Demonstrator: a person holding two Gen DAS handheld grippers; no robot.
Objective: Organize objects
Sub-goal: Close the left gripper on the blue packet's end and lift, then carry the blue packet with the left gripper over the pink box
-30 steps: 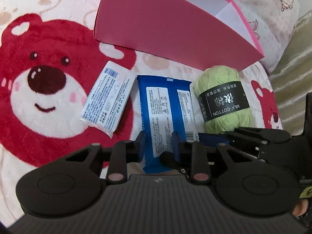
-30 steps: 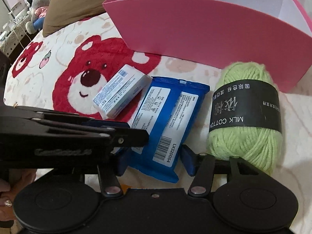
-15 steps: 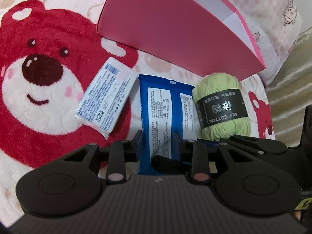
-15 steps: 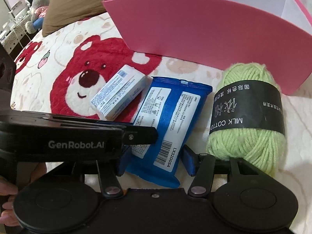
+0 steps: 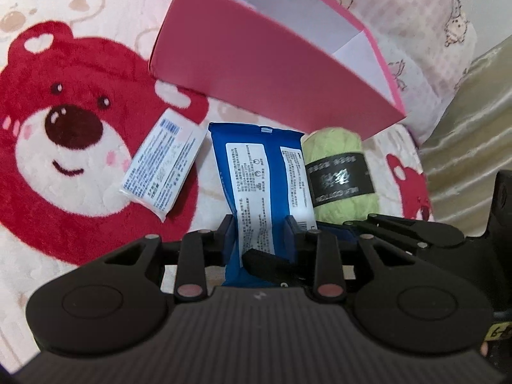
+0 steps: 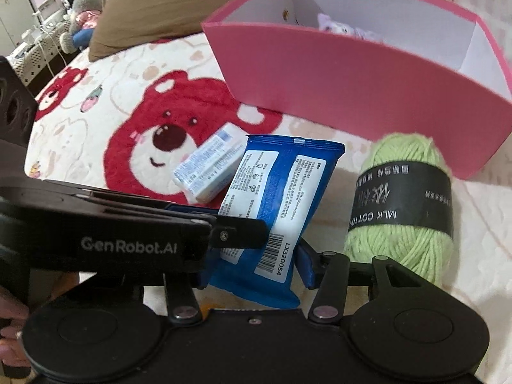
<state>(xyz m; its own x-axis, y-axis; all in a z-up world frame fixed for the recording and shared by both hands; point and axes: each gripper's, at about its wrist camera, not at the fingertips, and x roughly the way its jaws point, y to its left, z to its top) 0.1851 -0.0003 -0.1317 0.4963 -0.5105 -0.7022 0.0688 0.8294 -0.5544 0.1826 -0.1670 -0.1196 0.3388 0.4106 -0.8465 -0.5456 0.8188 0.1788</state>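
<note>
You're working over a bed w/ a plush fleece blanket [image 5: 80, 217], cream w/ big red bear faces; it looks soft and fuzzy. In the right wrist view a brown pillow [image 6: 166, 3] sits at 11 o'clock, and stuffed toys [image 6: 80, 9] w/ some furniture lie in the far corner at 10.

The pink box [image 5: 272, 60] is stiff card, pink outside, white inside, open-topped, at 12 o'clock in both views; something pale purple shows inside in the right view. At 9 o'clock of the blue pack, just beside it, lies a small white wrapped bar [image 5: 163, 163] w/ blue print. At 3 o'clock, the green yarn ball [image 5: 339, 172] is fuzzy and rounded, w/ a black paper band.

The blue pack [image 5: 259, 188] is a glossy plastic pouch w/ white labels and a barcode. Your left tongs [image 5: 259, 233] are clamped on its near end. Your right tongs [image 6: 252, 265] straddle the same end and are closing; the right-hand pad looks just off the pack, so that grip is unclear.

Vs a sec ago: the pack's near end is raised off the blanket and it tilts up toward you. Box, bar and yarn lie as before.
</note>
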